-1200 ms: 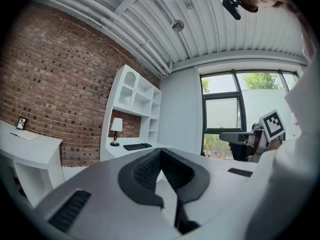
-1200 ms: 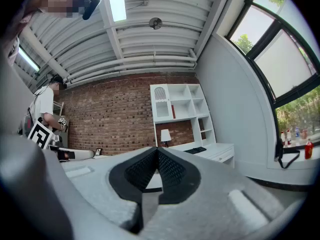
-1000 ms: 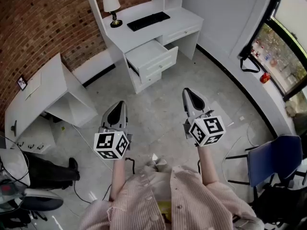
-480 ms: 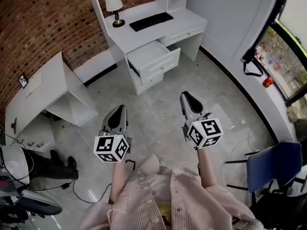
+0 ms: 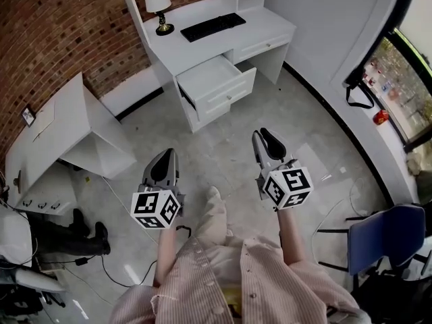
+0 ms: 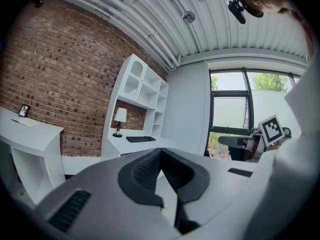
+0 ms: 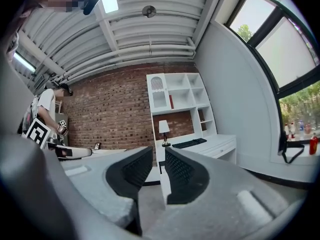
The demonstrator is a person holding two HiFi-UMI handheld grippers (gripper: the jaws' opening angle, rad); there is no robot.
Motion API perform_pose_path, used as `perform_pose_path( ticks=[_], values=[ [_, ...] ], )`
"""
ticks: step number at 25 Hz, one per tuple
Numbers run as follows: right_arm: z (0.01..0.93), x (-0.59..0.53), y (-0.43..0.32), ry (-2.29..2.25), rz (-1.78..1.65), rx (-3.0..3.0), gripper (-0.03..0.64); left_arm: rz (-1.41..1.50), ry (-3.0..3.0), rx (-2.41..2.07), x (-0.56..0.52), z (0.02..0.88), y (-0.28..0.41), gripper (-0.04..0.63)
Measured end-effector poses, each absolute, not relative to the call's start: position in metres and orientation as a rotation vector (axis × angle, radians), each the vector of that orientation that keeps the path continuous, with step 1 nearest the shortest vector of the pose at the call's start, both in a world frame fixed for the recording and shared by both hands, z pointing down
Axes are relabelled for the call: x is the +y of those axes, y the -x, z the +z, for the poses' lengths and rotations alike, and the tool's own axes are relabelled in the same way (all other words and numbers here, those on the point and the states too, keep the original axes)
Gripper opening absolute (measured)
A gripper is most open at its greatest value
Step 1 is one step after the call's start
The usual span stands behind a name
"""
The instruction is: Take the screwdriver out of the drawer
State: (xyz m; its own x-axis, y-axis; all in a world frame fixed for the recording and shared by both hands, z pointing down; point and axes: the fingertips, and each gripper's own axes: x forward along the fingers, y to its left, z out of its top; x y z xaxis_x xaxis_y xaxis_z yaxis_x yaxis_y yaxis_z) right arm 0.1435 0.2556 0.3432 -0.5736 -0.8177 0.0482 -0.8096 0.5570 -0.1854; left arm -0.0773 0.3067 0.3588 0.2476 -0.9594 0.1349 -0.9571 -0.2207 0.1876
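Note:
The white desk (image 5: pixel 270 29) stands far ahead with its top drawer (image 5: pixel 214 78) pulled open. No screwdriver shows in it from here. Both grippers hang over the grey floor, well short of the desk. My left gripper (image 5: pixel 165 155) points at the desk with its jaws together at the tips (image 6: pixel 161 150) and nothing in them. My right gripper (image 5: pixel 263 135) is level beside it; its jaws (image 7: pixel 158 151) are opening, with a narrow gap and nothing between them.
A lamp (image 5: pixel 158 5) and a black keyboard (image 5: pixel 212 25) sit on the desk. A second white table (image 5: pixel 61 123) stands at the left, a blue chair (image 5: pixel 388 231) at the right. Cables lie on the floor (image 5: pixel 115 275). Another person (image 7: pixel 47 109) stands at the far left.
The person has stepped toward the desk, and a trouser leg now shows between the grippers. The right gripper's jaws have parted slightly. The left jaws stay together.

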Motion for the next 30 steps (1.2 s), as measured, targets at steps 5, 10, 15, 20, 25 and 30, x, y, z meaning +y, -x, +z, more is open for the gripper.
perform_pose_path(
  ticks=[5,10,15,20,25,30],
  values=[
    [0.354,0.217,-0.136,1.432,-0.309,2.764,0.074,-0.047,-2.307,-1.756,0.262,0.367,0.078,0.000],
    [0.363,0.166,-0.123,1.425,-0.350,2.798,0.093,-0.025,-2.312,-1.720,0.213,0.374,0.080,0.000],
    [0.367,0.120,-0.106,1.417,-0.381,2.808,0.107,-0.012,-2.293,-1.710,0.167,0.375,0.094,0.000],
    [0.371,0.076,-0.091,1.418,-0.400,2.818,0.123,0.003,-2.287,-1.708,0.122,0.377,0.110,0.000],
    [0.375,0.035,-0.083,1.440,-0.393,2.818,0.133,0.008,-2.298,-1.696,0.079,0.378,0.120,0.000],
    [0.379,0.007,-0.080,1.468,-0.396,2.804,0.138,0.019,-2.302,-1.665,0.050,0.384,0.124,0.000]
  ],
)
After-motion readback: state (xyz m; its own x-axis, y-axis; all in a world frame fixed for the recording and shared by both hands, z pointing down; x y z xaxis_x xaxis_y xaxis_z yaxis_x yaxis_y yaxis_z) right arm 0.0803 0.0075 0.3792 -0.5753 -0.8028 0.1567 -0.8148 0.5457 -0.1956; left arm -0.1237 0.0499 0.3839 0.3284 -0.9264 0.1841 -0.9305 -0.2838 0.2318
